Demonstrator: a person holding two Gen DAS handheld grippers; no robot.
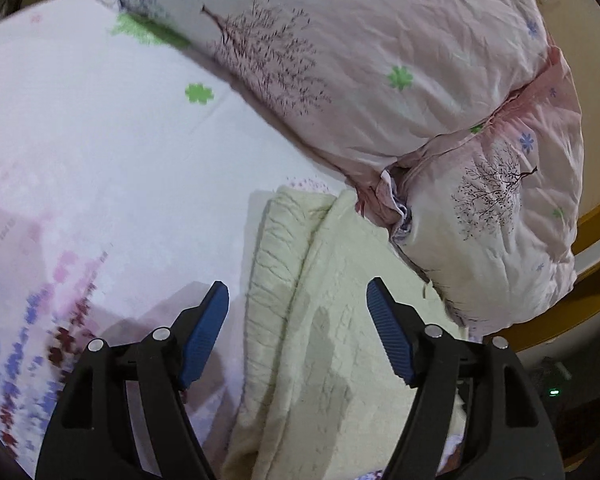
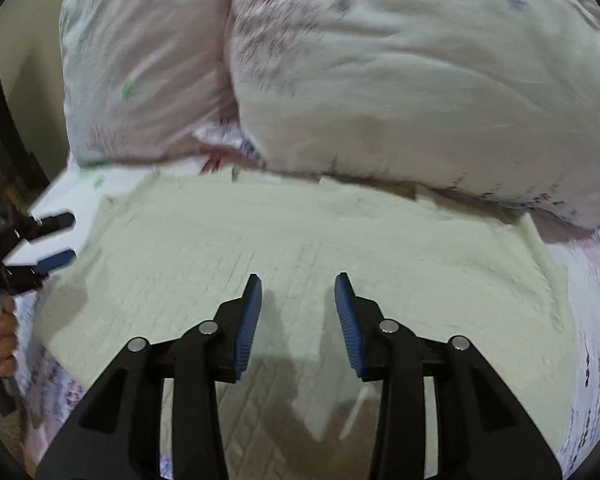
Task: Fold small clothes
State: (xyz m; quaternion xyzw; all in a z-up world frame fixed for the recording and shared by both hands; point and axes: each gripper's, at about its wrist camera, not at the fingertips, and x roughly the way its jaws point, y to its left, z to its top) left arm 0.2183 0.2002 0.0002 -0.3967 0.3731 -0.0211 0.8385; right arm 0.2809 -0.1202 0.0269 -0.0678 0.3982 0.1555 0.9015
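A cream, textured small garment (image 2: 300, 248) lies spread flat on the bed. The left wrist view shows it as a folded strip (image 1: 332, 320) running away from the camera. My left gripper (image 1: 298, 292) hangs open above that strip with nothing between its blue pads. It also shows at the far left of the right wrist view as the left gripper (image 2: 56, 240), open, beside the garment's left edge, held by a hand (image 2: 0, 336). My right gripper (image 2: 298, 284) hovers over the garment's near middle, jaws apart and empty.
A bulky pink quilt (image 1: 380, 60) with tree and flower prints is heaped along the far side of the bed (image 2: 380, 80), touching the garment's far edge. The floral bedsheet (image 1: 100, 160) stretches to the left. A wooden bed frame (image 1: 596, 216) edges the right.
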